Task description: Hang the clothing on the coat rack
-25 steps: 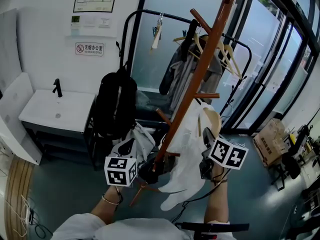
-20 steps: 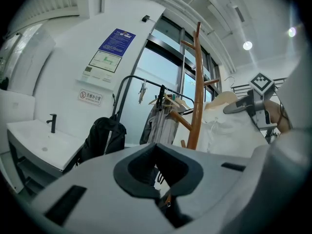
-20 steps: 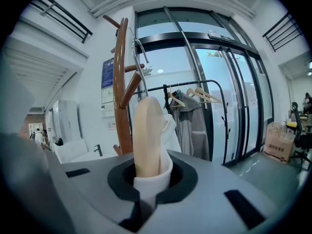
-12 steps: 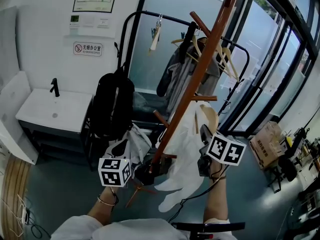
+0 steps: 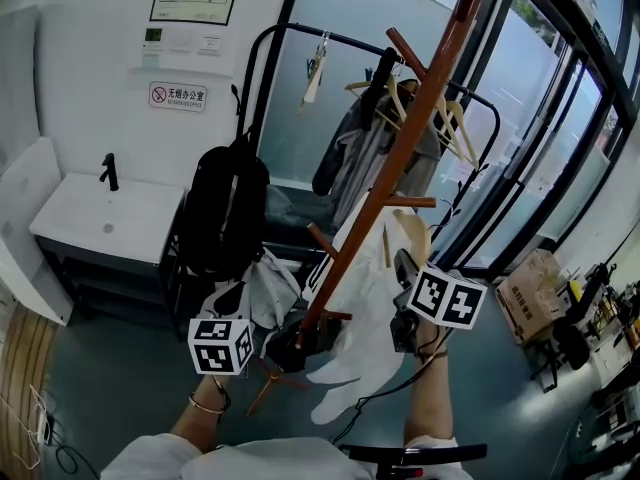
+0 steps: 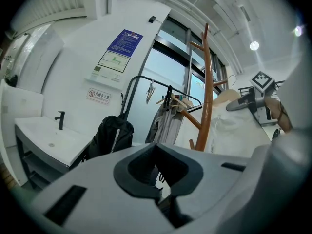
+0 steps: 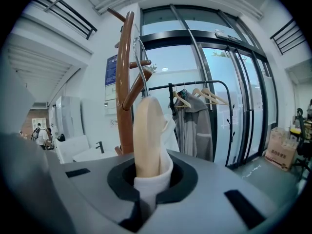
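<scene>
You are pinching the white garment (image 7: 146, 189) in your right gripper (image 7: 148, 199). Its 2 jaws are pressing together on a fold of the cloth. The garment is riding on a pale wooden hanger (image 7: 148, 135), whose shoulder is rising straight out ahead of those jaws. The rest of the cloth is drooping below and to the left of that gripper. The hanger's metal hook (image 7: 140, 57) is curving up just beyond the jaws, close against the coat rack (image 5: 386, 168). Whether it is sitting on a peg cannot be told.

The brown rack pole is leaning up between your 2 grippers, just left of the right one. Its short pegs are sticking out on both sides of it.

Your left gripper (image 6: 161, 194) is pointing level, with its jaws drawn together near the foot of the pole. A small pale scrap is showing in the slit between them, and what it is cannot be told.

Ahead of the left gripper a black backpack (image 5: 228, 208) is hanging. Further to its left a white sink counter (image 5: 105, 218) is standing with a black tap (image 5: 106, 171). Beyond both grippers, a black clothes rail (image 5: 300, 33) is carrying a grey jacket (image 5: 365, 158). Well off to the right of your right gripper, a cardboard box (image 5: 535, 283) is sitting on the floor.
</scene>
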`<action>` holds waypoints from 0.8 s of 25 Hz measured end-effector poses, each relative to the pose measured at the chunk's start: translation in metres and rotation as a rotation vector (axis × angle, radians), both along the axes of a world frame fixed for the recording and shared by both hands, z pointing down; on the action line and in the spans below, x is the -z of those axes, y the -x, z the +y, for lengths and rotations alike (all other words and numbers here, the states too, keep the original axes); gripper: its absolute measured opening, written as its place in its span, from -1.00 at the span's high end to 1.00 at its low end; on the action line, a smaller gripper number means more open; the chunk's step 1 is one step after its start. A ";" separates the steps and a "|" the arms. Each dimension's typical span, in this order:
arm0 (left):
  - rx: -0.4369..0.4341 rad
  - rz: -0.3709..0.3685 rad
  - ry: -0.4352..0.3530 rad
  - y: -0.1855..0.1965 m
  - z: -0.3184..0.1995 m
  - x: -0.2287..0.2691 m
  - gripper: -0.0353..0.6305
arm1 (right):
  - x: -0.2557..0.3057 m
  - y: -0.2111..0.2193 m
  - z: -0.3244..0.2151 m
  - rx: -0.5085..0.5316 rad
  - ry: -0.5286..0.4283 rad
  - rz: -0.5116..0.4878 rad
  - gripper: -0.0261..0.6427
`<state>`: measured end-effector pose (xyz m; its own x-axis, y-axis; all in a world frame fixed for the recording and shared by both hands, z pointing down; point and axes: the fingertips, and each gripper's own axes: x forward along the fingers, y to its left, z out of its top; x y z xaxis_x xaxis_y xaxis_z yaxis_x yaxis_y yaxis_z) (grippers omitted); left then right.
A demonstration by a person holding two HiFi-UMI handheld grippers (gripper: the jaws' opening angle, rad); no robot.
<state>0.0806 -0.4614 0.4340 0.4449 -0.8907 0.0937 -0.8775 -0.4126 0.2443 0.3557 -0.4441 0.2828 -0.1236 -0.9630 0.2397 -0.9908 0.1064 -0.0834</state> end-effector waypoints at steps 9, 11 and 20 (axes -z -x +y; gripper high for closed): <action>0.008 -0.008 -0.008 0.007 -0.003 0.004 0.87 | -0.001 0.008 -0.006 0.014 0.014 -0.001 0.84; 0.013 -0.012 -0.014 0.009 -0.003 0.005 0.87 | -0.003 0.009 -0.007 0.015 0.015 -0.004 0.84; 0.019 -0.028 -0.010 0.017 -0.003 0.004 0.87 | -0.006 0.013 -0.012 0.017 0.024 -0.009 0.84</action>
